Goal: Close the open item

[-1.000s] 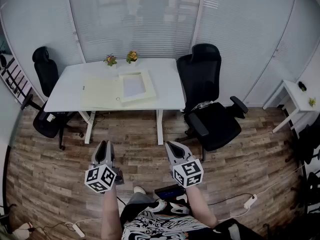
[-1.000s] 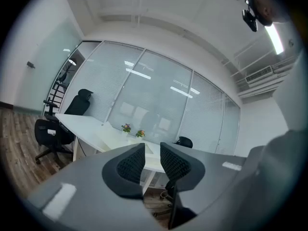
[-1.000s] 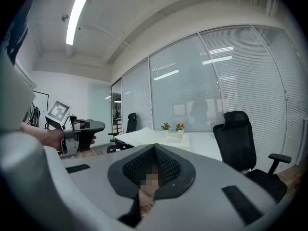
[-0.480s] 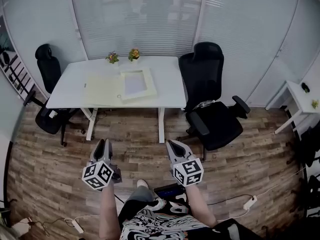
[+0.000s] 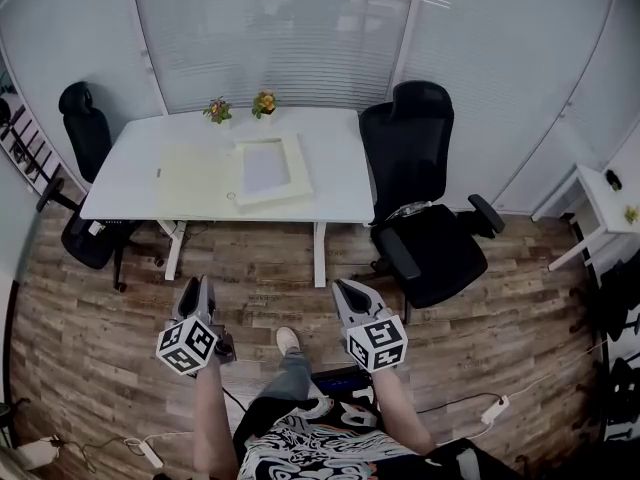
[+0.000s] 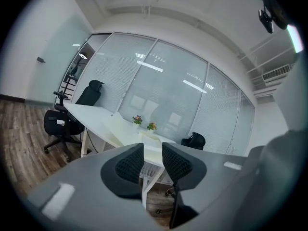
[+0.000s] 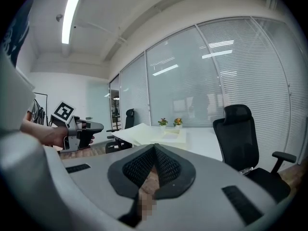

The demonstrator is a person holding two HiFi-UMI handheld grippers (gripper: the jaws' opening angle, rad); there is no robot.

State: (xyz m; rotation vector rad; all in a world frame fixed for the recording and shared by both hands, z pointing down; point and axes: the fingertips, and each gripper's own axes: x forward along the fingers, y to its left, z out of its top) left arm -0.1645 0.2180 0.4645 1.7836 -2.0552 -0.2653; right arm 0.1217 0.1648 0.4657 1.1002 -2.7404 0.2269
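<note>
A black mesh office chair stands at the left end of the white rectangular table. The left gripper is held over the wooden floor, well short of the table's near edge. Its jaws are released and have just been opening further; nothing is found between them. The task's thing, a flat cream case, lies on the middle of the table. What appears to be its cover is folded out flat to the left. Two small flower pots are set behind it at the table's far edge. The right gripper is likewise held well short of the table, its jaws clenched on nothing. Two further black chairs stand right of the table.

The step in hand is judged to be the approach; the case is not yet reached. For the next move, both grippers must be carried forward to the table. The cover's free left edge must then be taken or lifted and swung rightward until the case is closed.
</note>
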